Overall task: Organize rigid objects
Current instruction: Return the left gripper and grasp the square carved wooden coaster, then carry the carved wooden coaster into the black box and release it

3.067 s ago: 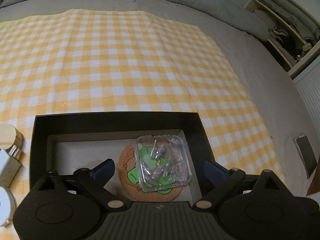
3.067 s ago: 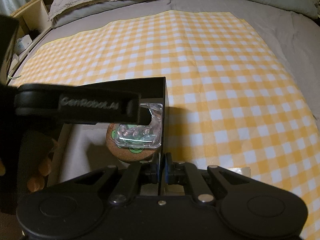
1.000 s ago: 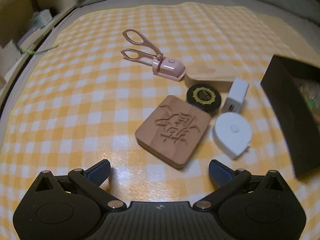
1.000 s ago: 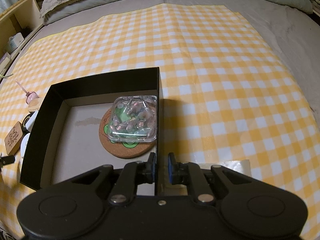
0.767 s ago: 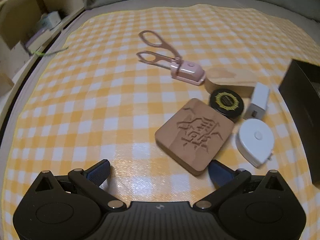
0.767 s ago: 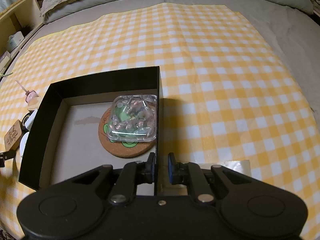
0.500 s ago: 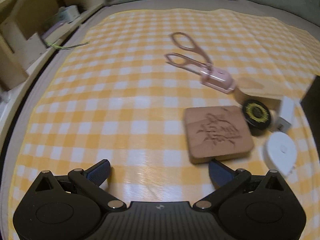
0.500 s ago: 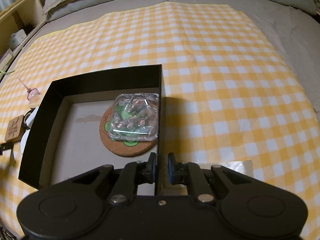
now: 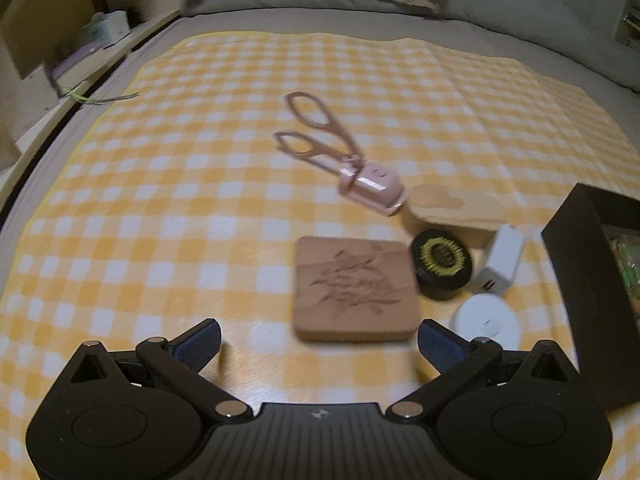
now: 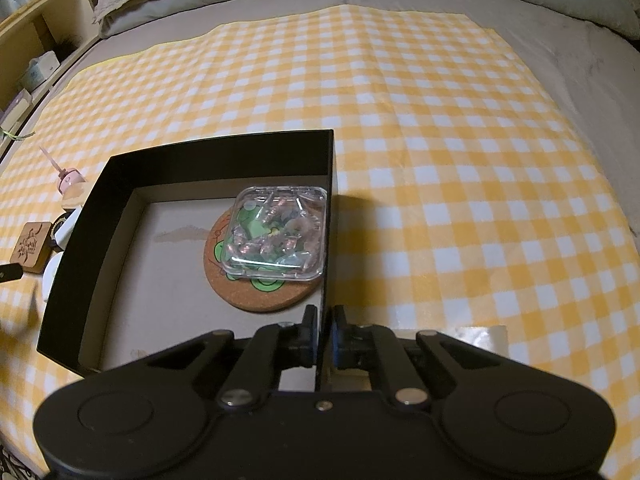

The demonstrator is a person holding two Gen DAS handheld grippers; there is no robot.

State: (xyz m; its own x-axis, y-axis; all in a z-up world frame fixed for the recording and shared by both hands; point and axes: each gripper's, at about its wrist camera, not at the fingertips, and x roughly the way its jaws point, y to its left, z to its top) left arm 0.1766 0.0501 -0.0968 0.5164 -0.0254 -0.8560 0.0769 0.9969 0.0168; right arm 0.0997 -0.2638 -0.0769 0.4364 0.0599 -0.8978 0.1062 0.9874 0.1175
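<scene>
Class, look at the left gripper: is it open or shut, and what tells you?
Open. The left gripper has its blue-padded fingers spread wide apart with only checked cloth between them, holding nothing.

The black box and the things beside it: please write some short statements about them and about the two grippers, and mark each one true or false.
1. The right gripper is shut on the wall of the black box. True.
2. The left gripper holds the carved wooden block. False: it is open and empty, and the block lies on the checked cloth between its fingers.
3. The clear plastic case lies on the round cork coaster inside the box. True.
4. The pink scissors are inside the box. False: they lie on the cloth.
</scene>
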